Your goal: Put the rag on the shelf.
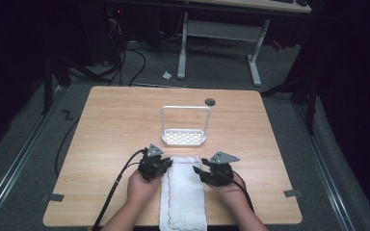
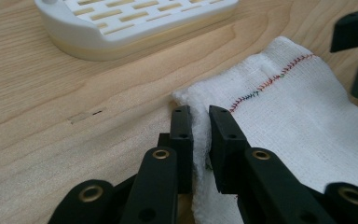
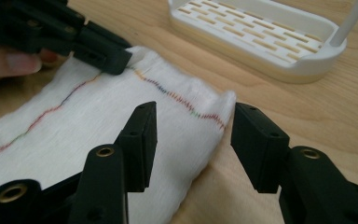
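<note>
While the left gripper (image 2: 200,128) is pinching the cloth (image 2: 289,107) corner, the right gripper (image 3: 193,135), fingers spread, should be straddling its own corner squarely.

The folded white cloth with multicoloured stitching (image 1: 184,192) runs off the bottom edge of the high view, so its near end is cut off. In the left gripper view, the cloth's edge disappears between the jaws of the left gripper (image 2: 200,122), and the white slotted plastic rack (image 2: 135,23) is cropped by the top edge. In the right gripper view, the rack's upright white handle (image 3: 349,21) leaves the frame at the top.
</note>
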Action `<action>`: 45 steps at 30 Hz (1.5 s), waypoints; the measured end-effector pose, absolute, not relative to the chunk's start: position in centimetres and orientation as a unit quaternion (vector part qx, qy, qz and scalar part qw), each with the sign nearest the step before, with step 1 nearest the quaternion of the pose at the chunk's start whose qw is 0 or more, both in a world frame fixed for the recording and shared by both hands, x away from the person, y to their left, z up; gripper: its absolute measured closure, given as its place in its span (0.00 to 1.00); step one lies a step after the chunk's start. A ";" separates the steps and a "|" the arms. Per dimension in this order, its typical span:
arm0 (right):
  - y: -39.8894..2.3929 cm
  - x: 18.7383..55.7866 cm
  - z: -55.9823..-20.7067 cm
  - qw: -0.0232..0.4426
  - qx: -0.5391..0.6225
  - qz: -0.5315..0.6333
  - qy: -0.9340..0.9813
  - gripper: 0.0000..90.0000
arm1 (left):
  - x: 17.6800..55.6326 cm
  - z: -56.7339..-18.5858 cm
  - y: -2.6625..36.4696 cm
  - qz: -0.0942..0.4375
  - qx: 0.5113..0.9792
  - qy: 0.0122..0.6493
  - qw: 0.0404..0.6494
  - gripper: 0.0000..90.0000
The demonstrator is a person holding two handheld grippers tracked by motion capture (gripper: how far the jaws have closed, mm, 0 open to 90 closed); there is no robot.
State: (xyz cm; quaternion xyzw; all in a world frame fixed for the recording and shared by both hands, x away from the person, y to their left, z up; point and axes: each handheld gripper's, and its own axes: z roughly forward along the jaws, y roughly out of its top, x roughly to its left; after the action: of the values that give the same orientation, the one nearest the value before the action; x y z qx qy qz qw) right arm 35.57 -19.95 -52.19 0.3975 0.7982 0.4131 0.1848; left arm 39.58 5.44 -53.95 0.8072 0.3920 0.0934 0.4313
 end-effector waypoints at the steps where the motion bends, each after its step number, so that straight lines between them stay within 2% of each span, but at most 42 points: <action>1: -19.7 36.1 -52.3 0.190 0.401 0.412 0.796 0.57 | 39.6 -54.0 5.5 0.093 0.807 0.392 0.432 0.89; 4: -19.4 37.2 -52.6 0.189 0.415 0.401 0.794 0.61 | 39.6 -53.9 5.5 0.093 0.807 0.392 0.432 0.89; 8: -19.5 38.4 -53.3 0.159 0.441 0.393 0.791 0.63 | 39.6 -53.9 5.4 0.095 0.807 0.392 0.431 0.89; 13: -19.1 37.9 -53.7 0.164 0.435 0.383 0.798 0.69 | 39.6 -54.0 5.5 0.093 0.807 0.393 0.432 0.89; 23: -18.9 37.7 -53.7 0.148 0.432 0.392 0.798 0.87 | 39.6 -54.0 5.6 0.088 0.807 0.393 0.432 0.89; 27: -18.5 37.6 -53.7 0.158 0.425 0.389 0.802 0.93 | 39.7 -54.0 5.7 0.081 0.804 0.396 0.435 0.89; 34: -18.5 37.5 -53.7 0.162 0.420 0.387 0.805 0.95 | 39.8 -54.1 6.0 0.065 0.798 0.404 0.441 0.90; 45: -18.7 37.3 -53.6 0.164 0.416 0.406 0.797 0.95 | 39.2 -53.9 6.3 0.079 0.792 0.393 0.460 0.92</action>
State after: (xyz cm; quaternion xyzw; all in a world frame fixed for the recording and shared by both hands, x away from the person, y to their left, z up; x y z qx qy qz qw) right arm 37.30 -18.66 -53.55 0.4155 0.7971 0.4062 0.1643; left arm 39.23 6.26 -53.89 0.7924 0.3930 0.0791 0.4597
